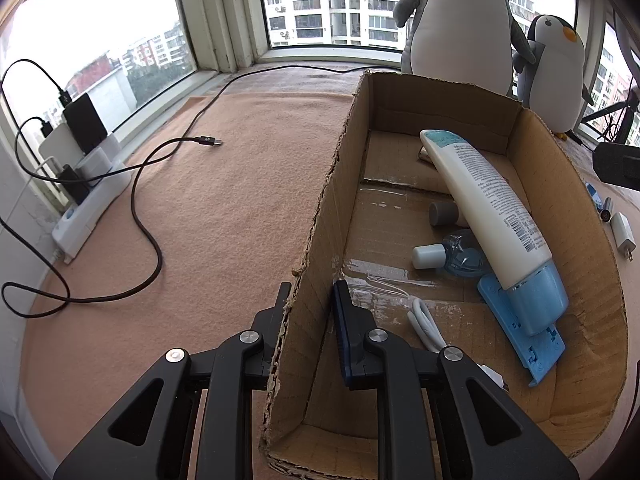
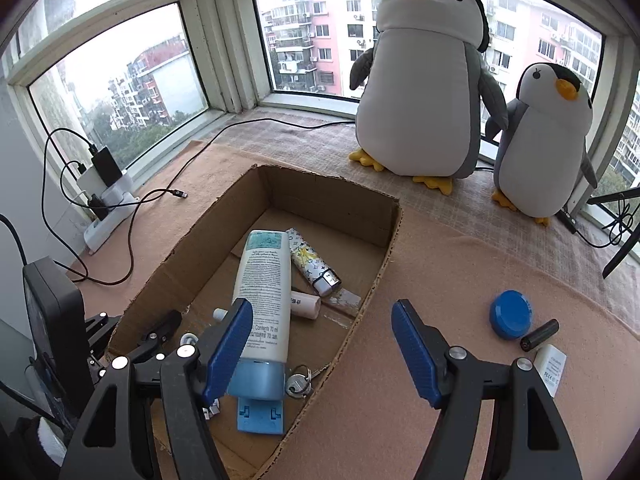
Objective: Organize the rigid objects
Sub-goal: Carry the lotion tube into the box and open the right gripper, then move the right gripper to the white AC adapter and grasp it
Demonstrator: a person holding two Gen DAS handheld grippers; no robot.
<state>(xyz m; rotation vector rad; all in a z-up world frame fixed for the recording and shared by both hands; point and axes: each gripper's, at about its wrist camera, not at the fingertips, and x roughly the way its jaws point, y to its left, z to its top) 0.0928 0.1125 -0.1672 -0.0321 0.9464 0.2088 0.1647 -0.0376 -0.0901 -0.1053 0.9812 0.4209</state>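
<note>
A cardboard box (image 1: 320,216) (image 2: 384,252) stands on the tan blanket. In it lie a white tube with a blue cap (image 1: 488,204) (image 2: 262,280), a blue plastic piece (image 1: 524,336) (image 2: 260,414), a small clear bottle (image 1: 452,254), a patterned lighter (image 2: 314,264), keys (image 2: 298,384) and a white cable (image 1: 424,326). My left gripper (image 1: 310,304) is shut on the box's left wall. My right gripper (image 2: 322,344) is open and empty above the box's right wall. A blue lid (image 2: 511,314), a black battery (image 2: 538,334) and a white charger (image 2: 551,368) lie right of the box.
Two plush penguins (image 2: 420,80) (image 2: 544,144) stand by the window behind the box. A power strip with plugs (image 1: 92,196) (image 2: 108,212) and a black USB cable (image 1: 168,148) lie at the left. A tripod leg (image 2: 622,248) stands at the right.
</note>
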